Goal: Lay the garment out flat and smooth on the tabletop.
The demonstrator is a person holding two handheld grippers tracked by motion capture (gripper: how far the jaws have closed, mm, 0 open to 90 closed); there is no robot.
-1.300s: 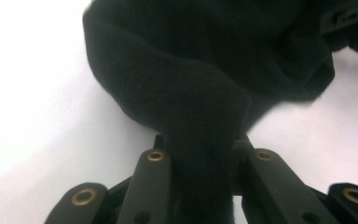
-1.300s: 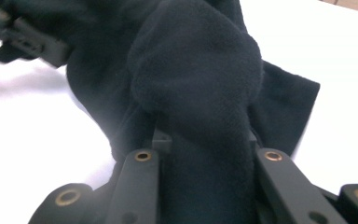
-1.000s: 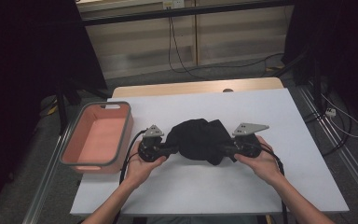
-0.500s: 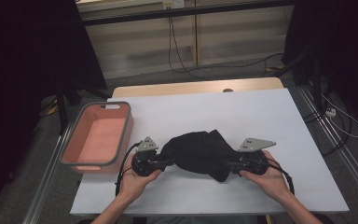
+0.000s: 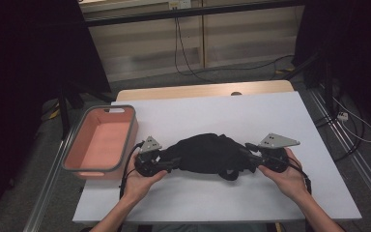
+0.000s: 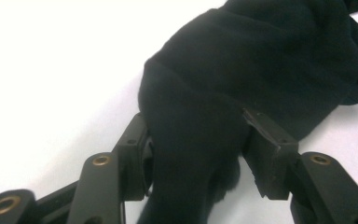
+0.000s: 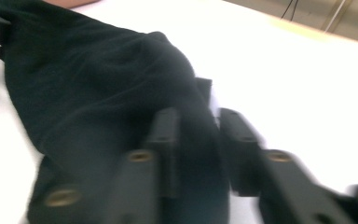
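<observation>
A crumpled black cloth (image 5: pixel 207 152) lies stretched sideways on the white table (image 5: pixel 222 111), between my two grippers. My left gripper (image 5: pixel 168 161) is at the cloth's left end. In the left gripper view its jaws (image 6: pixel 193 119) have just been opening and stand apart, with a fold of the cloth (image 6: pixel 261 60) lying loosely between them. My right gripper (image 5: pixel 249 154) is at the right end. In the blurred right gripper view its jaws (image 7: pixel 198 116) have just been closing, and a ridge of the cloth (image 7: pixel 98 79) is pinched between them.
A pink tray (image 5: pixel 134 126) with a grey rim stands at the table's left edge, just beyond my left hand. Bare white table surrounds the cloth. Cables lie on the floor behind the table and to its right.
Both hands dropped toward the near edge, then eased back a little. My right hand drifted right, so the bunched cloth now lies wider and flatter. The left jaws have spread.
</observation>
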